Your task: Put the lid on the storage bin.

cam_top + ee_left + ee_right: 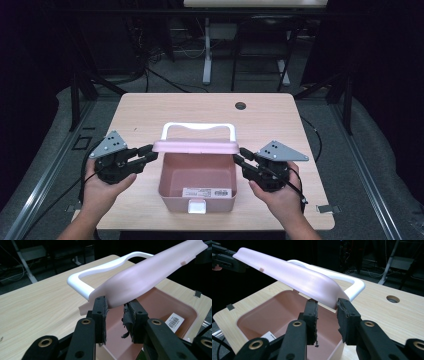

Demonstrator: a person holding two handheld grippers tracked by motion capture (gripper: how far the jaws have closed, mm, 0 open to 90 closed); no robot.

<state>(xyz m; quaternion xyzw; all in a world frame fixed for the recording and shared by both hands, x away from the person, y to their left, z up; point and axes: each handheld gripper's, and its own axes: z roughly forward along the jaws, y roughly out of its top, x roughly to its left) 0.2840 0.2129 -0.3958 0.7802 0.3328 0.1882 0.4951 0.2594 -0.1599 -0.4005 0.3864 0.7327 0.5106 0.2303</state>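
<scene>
A pink box [170, 182] stands open at the table's near middle. Its pink lid [192, 146] is swung up along the back edge, with a white handle [197, 126] behind it. My left gripper [149, 152] is at the lid's left end, and its pads close on that end of the lid [140, 277]. My right gripper [241, 155] is at the right end, where the lid's [307, 282] corner sits between its pad tips and touches them. The box interior [274, 312] holds nothing but a barcode label [174, 320].
The wooden table [145, 115] has a round cable hole [240, 105] at the back right. A white latch [196, 205] hangs on the box's front wall. Desk legs and cables stand on the dark floor beyond the table.
</scene>
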